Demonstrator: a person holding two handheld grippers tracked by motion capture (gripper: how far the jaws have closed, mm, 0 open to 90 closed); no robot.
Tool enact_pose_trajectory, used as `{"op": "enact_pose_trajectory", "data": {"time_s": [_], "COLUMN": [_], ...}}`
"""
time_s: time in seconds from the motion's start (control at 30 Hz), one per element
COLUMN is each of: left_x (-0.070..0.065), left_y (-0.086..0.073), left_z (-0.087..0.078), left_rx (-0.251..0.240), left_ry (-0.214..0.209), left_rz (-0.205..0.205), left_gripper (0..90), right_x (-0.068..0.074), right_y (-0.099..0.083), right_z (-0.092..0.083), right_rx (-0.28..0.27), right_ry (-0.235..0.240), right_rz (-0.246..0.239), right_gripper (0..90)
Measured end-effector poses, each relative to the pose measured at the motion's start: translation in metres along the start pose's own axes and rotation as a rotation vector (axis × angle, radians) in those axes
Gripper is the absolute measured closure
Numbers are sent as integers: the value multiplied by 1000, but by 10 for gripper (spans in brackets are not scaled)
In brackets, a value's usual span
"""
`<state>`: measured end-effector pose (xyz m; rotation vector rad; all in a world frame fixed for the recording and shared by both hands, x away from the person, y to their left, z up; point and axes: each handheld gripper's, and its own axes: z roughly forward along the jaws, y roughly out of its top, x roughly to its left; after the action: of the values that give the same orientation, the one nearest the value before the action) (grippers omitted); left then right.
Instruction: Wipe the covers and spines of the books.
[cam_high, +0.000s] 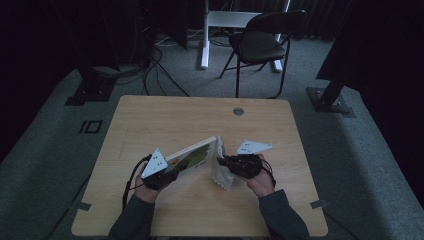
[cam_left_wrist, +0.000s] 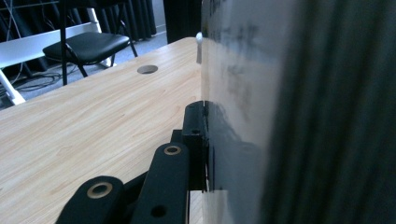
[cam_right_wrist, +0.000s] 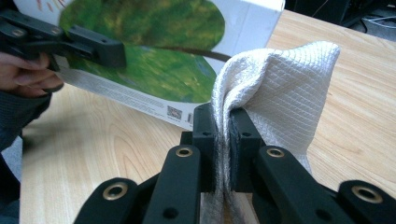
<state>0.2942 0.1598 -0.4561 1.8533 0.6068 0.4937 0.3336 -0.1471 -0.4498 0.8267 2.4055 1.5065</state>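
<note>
Left gripper (cam_high: 172, 169): fingers clamped on the near edge of a green-and-white book (cam_high: 194, 154), held tilted above the wooden table (cam_high: 150, 120). Right gripper (cam_right_wrist: 223, 128): fingers closed tight on a bunched fold of white quilted cloth (cam_right_wrist: 285, 88). Cloth position: hanging just beside the book's far edge, lower end near the table.

Left gripper view: book (cam_left_wrist: 243, 116) too close, blurred, cut off at top, bottom and right, with one jaw hidden behind it. Right gripper view: cloth (cam_right_wrist: 280, 88) runs out of sight below between the jaws; book cover print too small to read.
</note>
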Motion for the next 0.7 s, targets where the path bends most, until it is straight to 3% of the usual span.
{"op": "enact_pose_trajectory", "data": {"time_s": [0.33,0.7], "left_x": [-3,-1], "left_y": [4,5], "left_z": [-1,-1], "left_rx": [-7,-17], "left_ry": [-19,-54], "left_rz": [6,-25], "left_gripper": [778,779], "right_x": [-2,-1], "right_y": [1,1], "right_z": [11,16], "right_rx": [16,31], "right_ry": [2,11], "right_rz": [-5,-16], "right_gripper": [836,836]}}
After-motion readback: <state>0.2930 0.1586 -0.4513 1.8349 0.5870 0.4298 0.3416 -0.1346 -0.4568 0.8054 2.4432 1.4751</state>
